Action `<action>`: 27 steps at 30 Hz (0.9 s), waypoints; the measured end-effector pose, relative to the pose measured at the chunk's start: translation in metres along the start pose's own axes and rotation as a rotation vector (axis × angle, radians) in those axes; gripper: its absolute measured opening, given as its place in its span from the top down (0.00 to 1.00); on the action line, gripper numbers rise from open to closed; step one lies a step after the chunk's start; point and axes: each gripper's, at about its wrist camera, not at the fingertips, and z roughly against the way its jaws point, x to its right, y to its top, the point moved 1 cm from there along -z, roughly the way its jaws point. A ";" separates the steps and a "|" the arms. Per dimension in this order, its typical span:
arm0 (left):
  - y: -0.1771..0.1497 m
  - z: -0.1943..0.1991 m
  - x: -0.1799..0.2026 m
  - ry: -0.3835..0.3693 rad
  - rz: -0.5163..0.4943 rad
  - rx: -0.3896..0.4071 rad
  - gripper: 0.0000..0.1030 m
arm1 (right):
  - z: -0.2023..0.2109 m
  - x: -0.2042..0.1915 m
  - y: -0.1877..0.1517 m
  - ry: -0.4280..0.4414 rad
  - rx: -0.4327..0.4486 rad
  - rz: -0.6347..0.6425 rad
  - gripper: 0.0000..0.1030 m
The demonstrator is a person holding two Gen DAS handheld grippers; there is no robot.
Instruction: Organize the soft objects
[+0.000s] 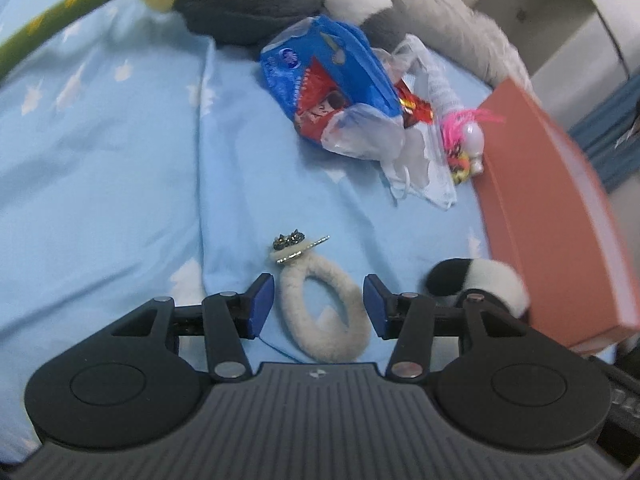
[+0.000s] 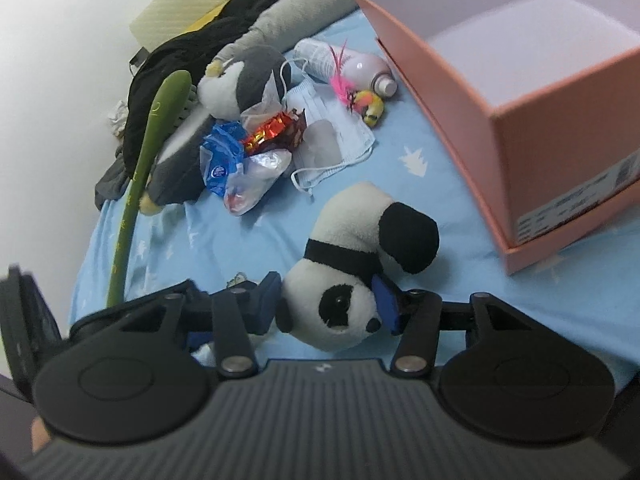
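A light-blue bedsheet (image 2: 248, 240) fills both views, a pink box (image 2: 560, 128) open at upper right. At lower centre the right gripper (image 2: 326, 304) clamps, apparently, the head of a toy panda (image 2: 352, 256). The left gripper (image 1: 318, 306) sits released around a fluffy white hair tie (image 1: 320, 316), pads apart from it.

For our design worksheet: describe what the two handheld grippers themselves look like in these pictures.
The left gripper and the right gripper look alike: a dark grey ribbed body, two round black discs, black link arms with silver pivot pins, and fingers faced with blue pads. A small pale mark sits at the centre of each body. No cables show.
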 end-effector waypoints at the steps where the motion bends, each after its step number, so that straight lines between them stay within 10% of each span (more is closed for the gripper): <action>1: 0.000 -0.001 0.005 0.021 -0.029 -0.001 0.46 | 0.003 0.001 0.000 -0.002 0.004 0.010 0.48; 17: -0.013 -0.015 0.046 0.193 -0.272 -0.014 0.47 | 0.021 0.018 -0.006 -0.057 -0.002 0.104 0.48; 27: -0.015 -0.013 0.054 0.173 -0.305 -0.002 0.87 | 0.021 0.013 -0.006 -0.066 0.000 0.137 0.48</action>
